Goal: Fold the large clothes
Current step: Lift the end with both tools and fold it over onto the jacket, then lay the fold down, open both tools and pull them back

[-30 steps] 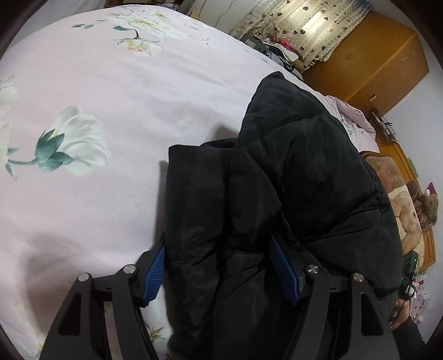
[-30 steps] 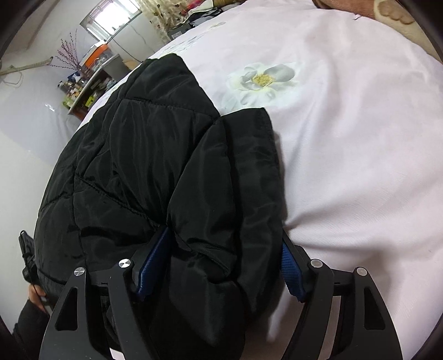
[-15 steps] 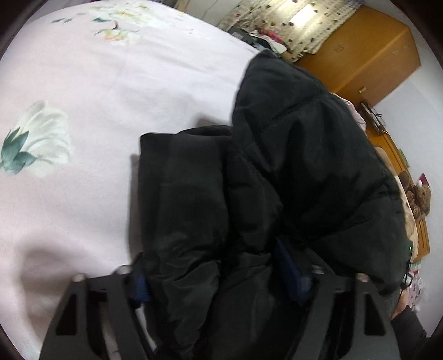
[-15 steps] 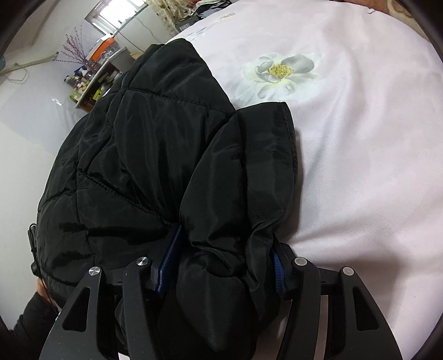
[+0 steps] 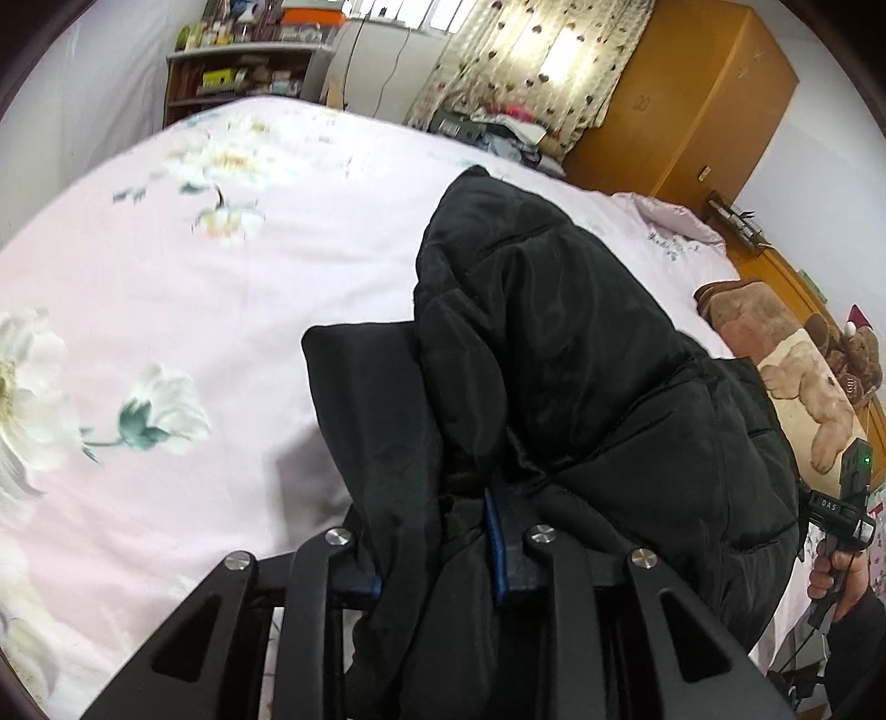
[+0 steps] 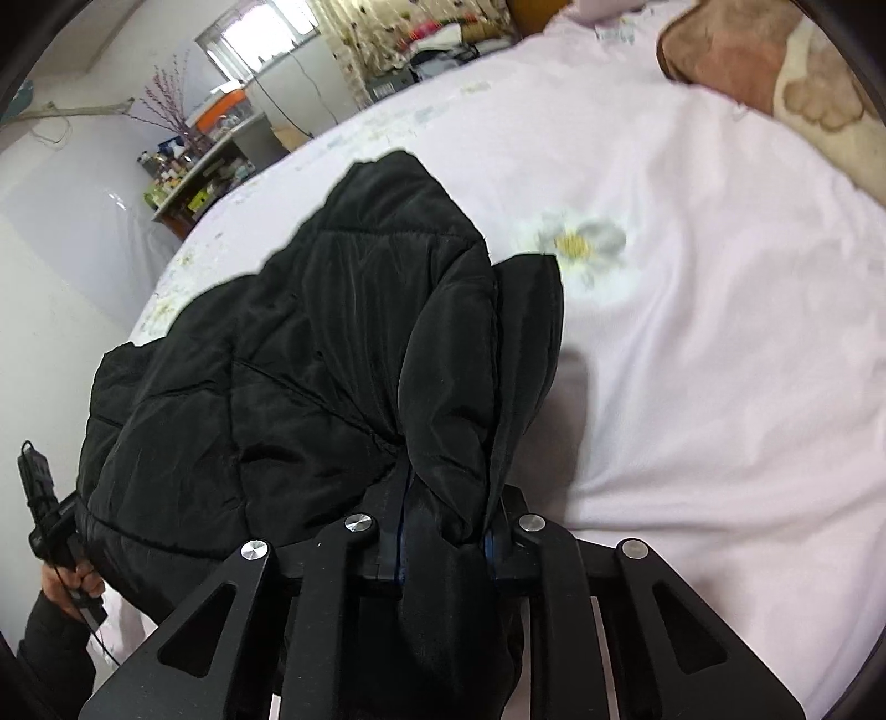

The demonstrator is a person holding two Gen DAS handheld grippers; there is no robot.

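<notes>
— Closed in on the jacket (image 5: 581, 360) since a second ago, both of them, and lifted: more of the room visible past the bed (image 5: 166, 332) now, shelf (image 5: 238, 72) and wardrobe (image 5: 681, 99) included.

— Left hand-held gripper (image 5: 437, 548): jaws just closing, now pinching a bunch of black fabric, the sleeve part hanging down at the left. Right hand-held gripper (image 6: 443, 531): same, jaws just closing, pressed tight on a narrow gather of fabric.

— Why held so, at two points?

— Probably to raise the near edge of the jacket evenly, one grip on each side, for carrying it over the rest as a fold. Judged only from the grips and the task. Padded and slippery-looking cloth, so a thick bunch in each grip makes sense.

— And the jacket itself?

— Far part resting on the pink flowered bed sheet, near part drawn up into the two grippers.

— Difference between the views?

— Left view: wardrobe, curtain (image 5: 531, 61), bear-print blanket (image 5: 803, 387) at the right, and a hand (image 5: 841, 576) around the other gripper's handle. Right view: window (image 6: 266, 33), branches in a vase (image 6: 171, 105), white flower (image 6: 581, 243) on the sheet just beside the sleeve edge, and the other hand (image 6: 72, 581) low at the left.
</notes>
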